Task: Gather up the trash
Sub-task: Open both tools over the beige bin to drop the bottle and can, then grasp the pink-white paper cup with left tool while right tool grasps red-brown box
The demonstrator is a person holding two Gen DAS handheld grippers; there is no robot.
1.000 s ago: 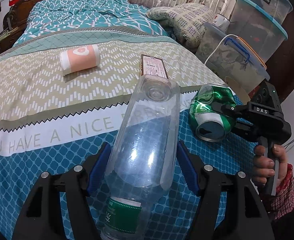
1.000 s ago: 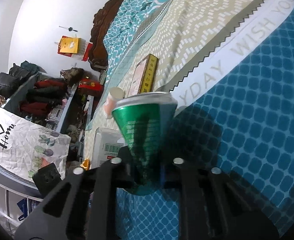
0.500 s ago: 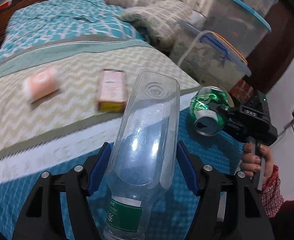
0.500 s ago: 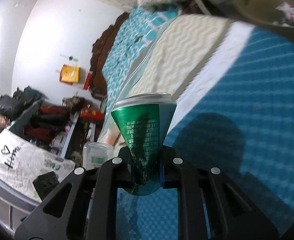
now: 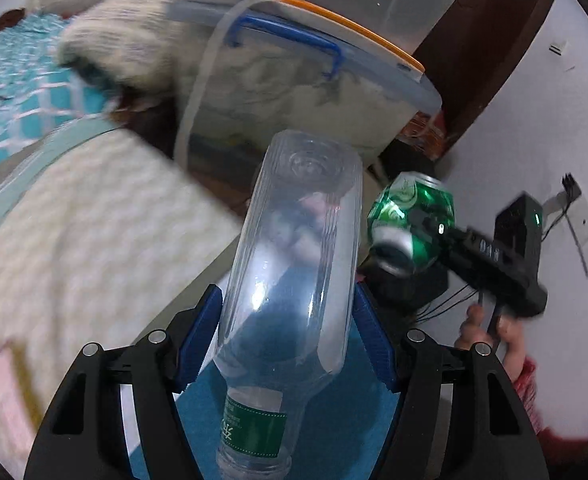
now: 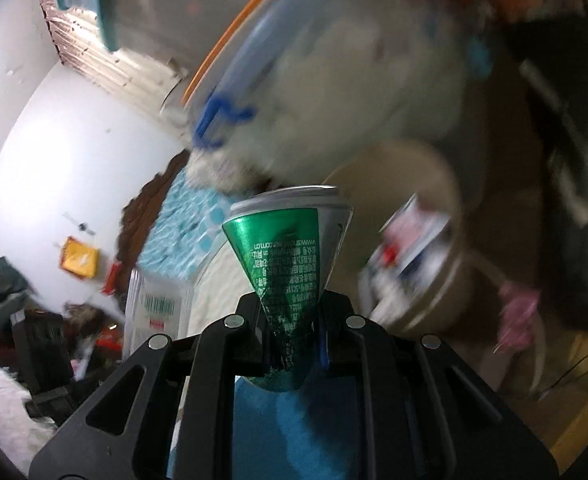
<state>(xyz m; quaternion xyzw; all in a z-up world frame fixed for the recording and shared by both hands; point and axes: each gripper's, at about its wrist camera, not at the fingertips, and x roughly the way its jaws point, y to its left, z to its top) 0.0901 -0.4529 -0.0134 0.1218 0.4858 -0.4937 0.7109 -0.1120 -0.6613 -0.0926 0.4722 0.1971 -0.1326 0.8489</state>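
My left gripper point(image 5: 286, 344) is shut on a clear empty plastic bottle point(image 5: 294, 264) with a green label, its base pointing away from me, held above the bed's corner. My right gripper point(image 6: 294, 332) is shut on a crushed green can point(image 6: 290, 256). The can also shows in the left wrist view point(image 5: 409, 220), to the right of the bottle, past the bed's edge. A beige bin point(image 6: 425, 252) holding wrappers stands just right of and beyond the can in the right wrist view, blurred.
The bed with its teal and beige patterned cover point(image 5: 74, 240) lies to the left. A clear storage box with an orange lid and blue handle point(image 5: 313, 80) stands beside the bed. A white wall point(image 5: 533, 120) is at right. A blurred box point(image 5: 2, 392) lies on the bed.
Both grippers have swung right, off the bed towards the storage boxes and the bin. The bottle and the can stay gripped. The bin has come close in the right wrist view.
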